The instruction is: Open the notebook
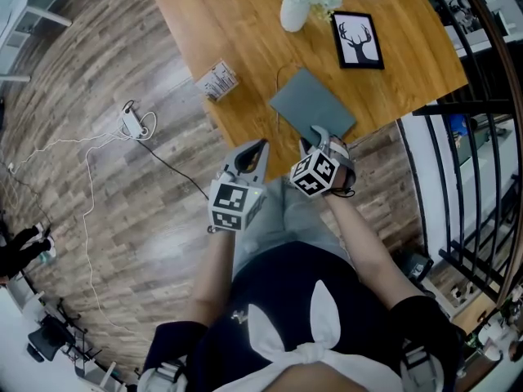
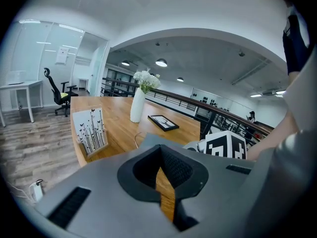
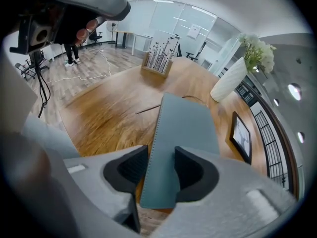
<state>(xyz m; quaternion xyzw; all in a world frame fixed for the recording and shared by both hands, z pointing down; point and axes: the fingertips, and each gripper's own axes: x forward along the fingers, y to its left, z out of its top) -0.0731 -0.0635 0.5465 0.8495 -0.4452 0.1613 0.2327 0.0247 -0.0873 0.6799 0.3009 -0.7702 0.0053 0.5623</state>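
My right gripper, jaws spread, straddles the flat slate-grey spiral-bound notebook, whose binding only this gripper's view resolves; my left gripper is pressed together.

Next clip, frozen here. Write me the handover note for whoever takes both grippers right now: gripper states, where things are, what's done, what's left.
Left gripper: jaws together, empty, held by the front edge of the wooden table, beside the right one.
Right gripper: jaws apart, pointing down over the near end of the notebook. The cover sits between the jaws and is not pinched.
Notebook: closed, flat on the table near its front edge.
Done: approach only.
Left: probably close the right jaws on the cover edge, then lift it and fold it open.
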